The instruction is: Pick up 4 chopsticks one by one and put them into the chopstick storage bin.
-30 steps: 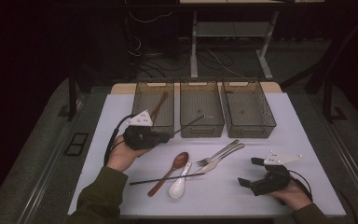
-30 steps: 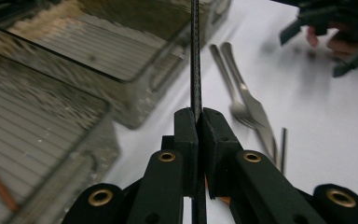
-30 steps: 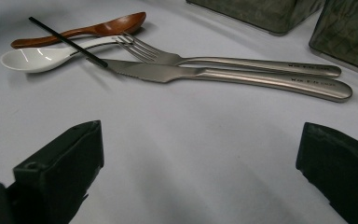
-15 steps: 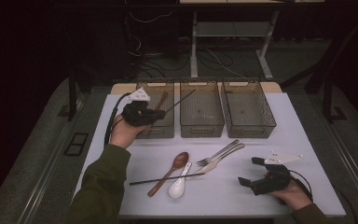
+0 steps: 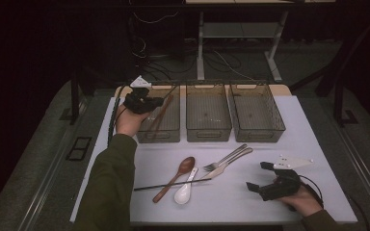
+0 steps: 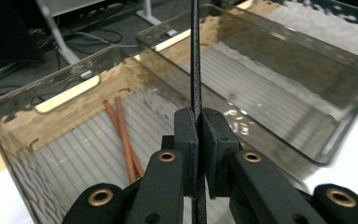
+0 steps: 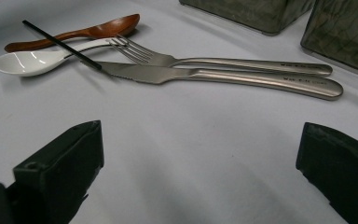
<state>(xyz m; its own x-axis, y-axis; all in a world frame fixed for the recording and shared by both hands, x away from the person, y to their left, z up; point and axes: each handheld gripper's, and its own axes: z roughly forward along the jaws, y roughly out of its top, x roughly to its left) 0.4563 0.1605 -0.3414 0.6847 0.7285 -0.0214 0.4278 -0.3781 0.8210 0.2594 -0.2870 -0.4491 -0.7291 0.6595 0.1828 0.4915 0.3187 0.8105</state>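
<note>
My left gripper [image 5: 143, 102] hovers over the near left corner of the left bin [image 5: 171, 132], shut on a thin black chopstick [image 6: 195, 56]. In the left gripper view the stick stands up between the pressed jaws of the left gripper [image 6: 198, 122]. Two brown chopsticks [image 6: 123, 135] lie in that bin, also seen from above as brown chopsticks [image 5: 160, 114]. My right gripper [image 5: 258, 176] rests open on the table at the near right, nothing between its jaws; in its own view the right gripper [image 7: 200, 140] faces the cutlery.
On the table lie a wooden spoon [image 5: 178, 174], a white spoon [image 5: 185, 189], a fork [image 5: 227, 157], a knife [image 5: 231, 163] and a second black chopstick [image 5: 171, 185]. A middle bin [image 5: 207, 131] and right bin [image 5: 257, 132] stand beside the left one.
My left hand has carried the black chopstick away from the table's front and up over the left bin. The right gripper has stayed where it was.
</note>
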